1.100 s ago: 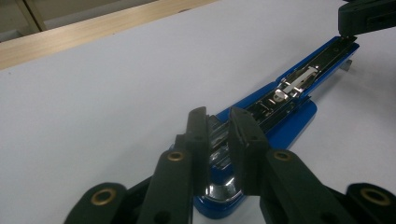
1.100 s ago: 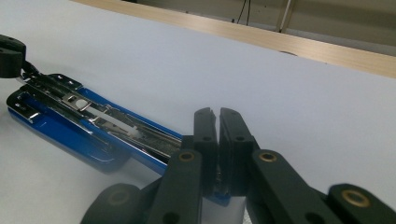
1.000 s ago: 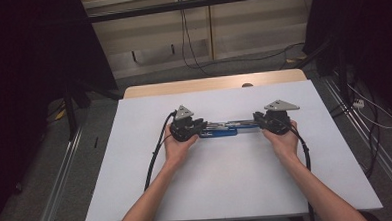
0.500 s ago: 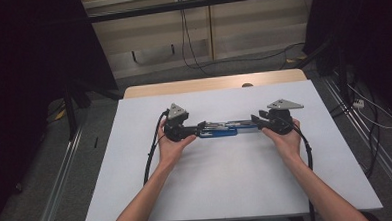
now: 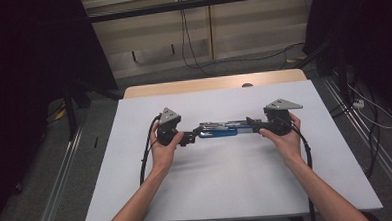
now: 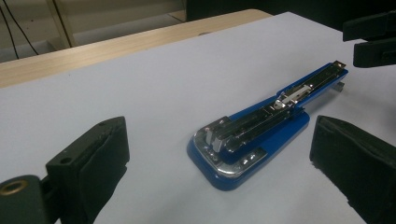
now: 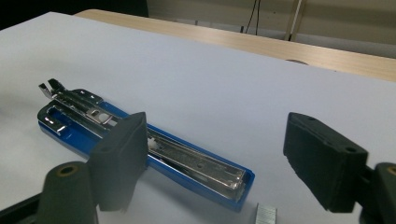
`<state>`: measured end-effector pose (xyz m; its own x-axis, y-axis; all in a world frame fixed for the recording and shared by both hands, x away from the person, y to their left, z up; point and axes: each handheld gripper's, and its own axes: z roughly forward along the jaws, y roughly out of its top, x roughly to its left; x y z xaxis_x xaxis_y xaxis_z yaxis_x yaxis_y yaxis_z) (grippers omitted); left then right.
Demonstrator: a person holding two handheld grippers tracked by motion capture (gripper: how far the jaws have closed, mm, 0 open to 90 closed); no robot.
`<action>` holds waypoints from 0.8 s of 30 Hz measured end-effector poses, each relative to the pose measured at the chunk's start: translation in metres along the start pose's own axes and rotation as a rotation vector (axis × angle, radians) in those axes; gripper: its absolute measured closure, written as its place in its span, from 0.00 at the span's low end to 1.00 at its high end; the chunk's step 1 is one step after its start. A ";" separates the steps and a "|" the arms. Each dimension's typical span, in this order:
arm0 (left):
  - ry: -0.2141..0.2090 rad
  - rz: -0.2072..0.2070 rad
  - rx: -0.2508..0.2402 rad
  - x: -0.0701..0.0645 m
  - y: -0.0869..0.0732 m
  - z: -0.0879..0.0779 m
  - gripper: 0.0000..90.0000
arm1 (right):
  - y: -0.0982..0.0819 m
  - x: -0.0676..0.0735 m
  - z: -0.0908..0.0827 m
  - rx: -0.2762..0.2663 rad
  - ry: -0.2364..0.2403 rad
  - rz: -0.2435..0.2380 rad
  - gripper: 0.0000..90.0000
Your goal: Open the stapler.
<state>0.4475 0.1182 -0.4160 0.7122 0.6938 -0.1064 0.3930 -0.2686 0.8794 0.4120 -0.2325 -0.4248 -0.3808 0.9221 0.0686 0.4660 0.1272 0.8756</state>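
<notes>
**Both grippers released, stapler on sheet**

Your left gripper [image 6: 219, 154] has just been opening; its jaws stand wide, clear of the blue stapler [image 6: 266, 126]. Your right gripper [image 7: 224, 158] likewise, spread either side of its far end. The stapler lies flat between them, a staple strip [image 7: 266, 215] beside it

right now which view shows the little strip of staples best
The right gripper view: the staple strip lies bare on the sheet just off the blue stapler tip. The left gripper view gives a small grey bit at the stapler's far end; in the high view it's too small to tell.
</notes>
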 end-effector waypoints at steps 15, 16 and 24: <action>0.061 0.046 -0.011 -0.006 -0.013 -0.025 0.07 | -0.009 -0.012 -0.017 0.016 -0.018 0.004 0.18; 0.067 0.044 -0.010 -0.005 -0.014 -0.026 0.07 | -0.009 -0.012 -0.018 0.015 -0.021 -0.003 0.18; 0.059 0.025 -0.021 -0.004 -0.024 -0.033 0.08 | -0.014 -0.020 -0.033 0.017 -0.032 0.008 0.18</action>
<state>0.4155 0.1442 -0.4214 0.6859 0.7254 -0.0574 0.3628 -0.2725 0.8911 0.3864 -0.2647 -0.4224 -0.3511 0.9344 0.0597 0.4825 0.1259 0.8668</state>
